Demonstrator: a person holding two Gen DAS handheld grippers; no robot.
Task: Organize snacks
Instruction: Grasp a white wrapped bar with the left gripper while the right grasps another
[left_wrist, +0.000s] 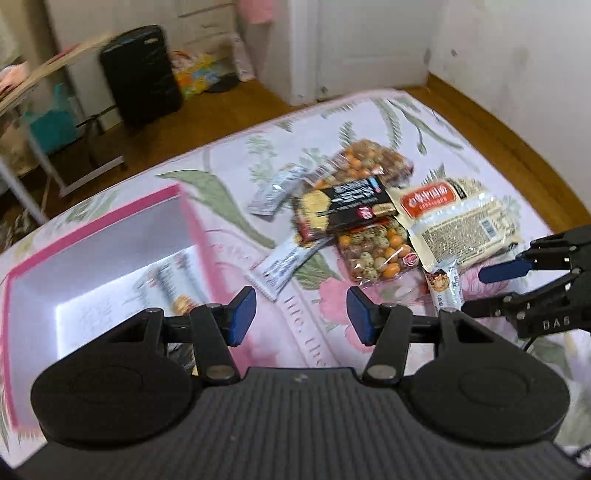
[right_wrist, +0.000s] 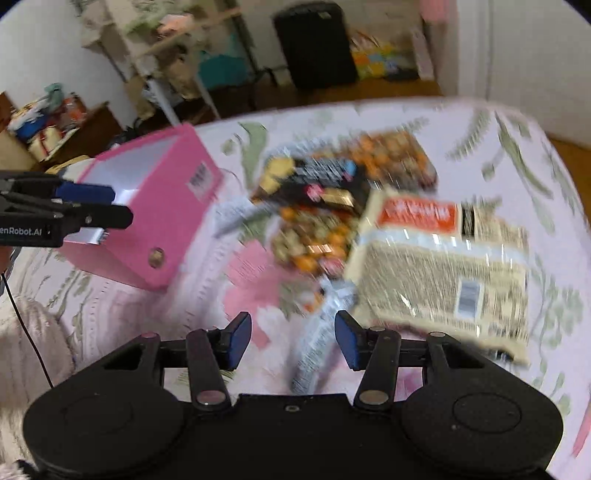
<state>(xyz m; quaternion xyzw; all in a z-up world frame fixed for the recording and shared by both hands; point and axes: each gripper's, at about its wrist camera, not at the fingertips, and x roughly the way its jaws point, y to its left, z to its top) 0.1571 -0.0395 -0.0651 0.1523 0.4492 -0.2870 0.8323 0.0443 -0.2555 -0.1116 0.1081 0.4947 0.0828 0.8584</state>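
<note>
Left gripper (left_wrist: 301, 315) is hovering over the floral bedspread (left_wrist: 229, 155) with its jaws wide apart, holding nothing. Its blue pads (left_wrist: 242, 314) are sitting between the pink box (left_wrist: 110, 218) on its left and the snack pile on its right. The box is lying open, white inside, with at least one packet (left_wrist: 173, 284) already lying in it.

The pile is sitting just right of the box on the bed: a black cracker pack (left_wrist: 343, 206) is lying on top of two clear nut bags (left_wrist: 376, 254), a beige packet (left_wrist: 458, 221) with a red label is touching them on the right, silver sachets (left_wrist: 284, 266) are poking out at the left side, and a small bar (left_wrist: 445, 284) is lying at the near edge.

Right gripper (right_wrist: 293, 338) is also standing apart, empty, with a silver wrapper (right_wrist: 317, 350) lying on the bed between its fingers, not clamped. Right wrist view is motion-blurred; the beige packet (right_wrist: 443, 266) is lying just ahead and to its right, the pink box (right_wrist: 166, 192) to its left
</note>
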